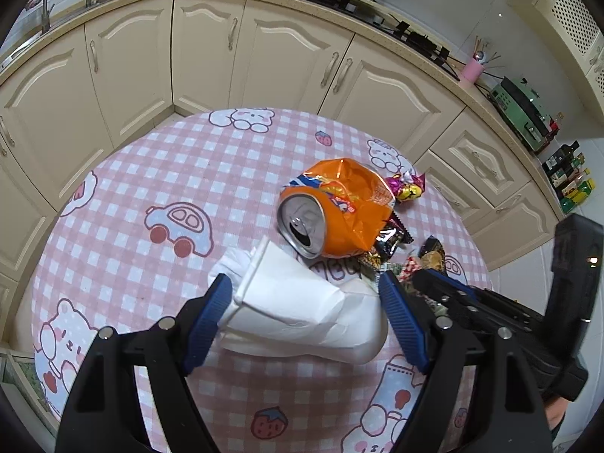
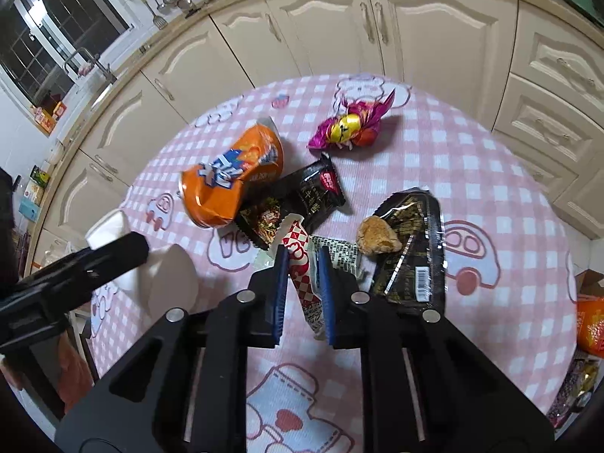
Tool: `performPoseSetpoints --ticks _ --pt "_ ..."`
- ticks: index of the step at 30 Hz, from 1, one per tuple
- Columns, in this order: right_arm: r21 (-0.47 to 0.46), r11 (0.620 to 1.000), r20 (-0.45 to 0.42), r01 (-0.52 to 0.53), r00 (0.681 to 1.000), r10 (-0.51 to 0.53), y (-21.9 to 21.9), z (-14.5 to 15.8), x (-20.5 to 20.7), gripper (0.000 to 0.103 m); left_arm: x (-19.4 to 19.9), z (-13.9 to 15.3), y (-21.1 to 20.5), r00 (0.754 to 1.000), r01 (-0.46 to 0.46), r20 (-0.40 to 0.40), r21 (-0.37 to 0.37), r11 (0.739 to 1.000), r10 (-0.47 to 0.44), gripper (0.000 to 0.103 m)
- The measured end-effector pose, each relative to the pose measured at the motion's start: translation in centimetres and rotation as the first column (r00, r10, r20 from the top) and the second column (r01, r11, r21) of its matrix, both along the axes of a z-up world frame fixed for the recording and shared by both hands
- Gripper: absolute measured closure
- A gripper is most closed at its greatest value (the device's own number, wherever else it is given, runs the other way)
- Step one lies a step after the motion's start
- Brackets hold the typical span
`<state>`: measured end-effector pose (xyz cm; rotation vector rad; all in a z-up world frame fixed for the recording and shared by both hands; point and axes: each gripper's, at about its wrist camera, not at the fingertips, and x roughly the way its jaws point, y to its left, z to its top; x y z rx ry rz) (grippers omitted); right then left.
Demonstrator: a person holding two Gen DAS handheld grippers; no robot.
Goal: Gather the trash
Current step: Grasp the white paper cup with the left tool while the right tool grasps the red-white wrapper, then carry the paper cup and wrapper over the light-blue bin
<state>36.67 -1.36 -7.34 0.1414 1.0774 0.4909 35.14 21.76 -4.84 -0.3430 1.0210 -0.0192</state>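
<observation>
Here the right gripper [image 2: 304,264] is clamped on a red-checked wrapper [image 2: 298,260] at six o'clock on the table [image 2: 472,173]. The left gripper [image 1: 305,294] stands apart around a white cup [image 1: 290,298], pads not pressing; the orange can [image 1: 321,211] lies at twelve o'clock of it.

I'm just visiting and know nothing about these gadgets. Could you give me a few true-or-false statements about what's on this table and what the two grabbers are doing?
1. The right gripper is closed on a red-and-white checked wrapper. True.
2. The orange can stands upright. False: it lies on its side, crumpled.
3. The left gripper has squeezed the white paper cup flat. False: its jaws stand wide on either side of the cup.
4. A pink foil wrapper lies apart from the can. True.
5. The tablecloth is plain blue. False: pink checks with cartoons.
</observation>
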Motion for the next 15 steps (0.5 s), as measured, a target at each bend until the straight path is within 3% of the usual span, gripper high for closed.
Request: performPoseSetpoints --ticks 15 --pt "0.038 0.991 0.053 0.127 0.99 -0.129 -8.1 3.0 -3.9 0.087 -2.1 1.7 -6.9 0.993 0.112 0.021 0.009 0.994 -0.112 0.025"
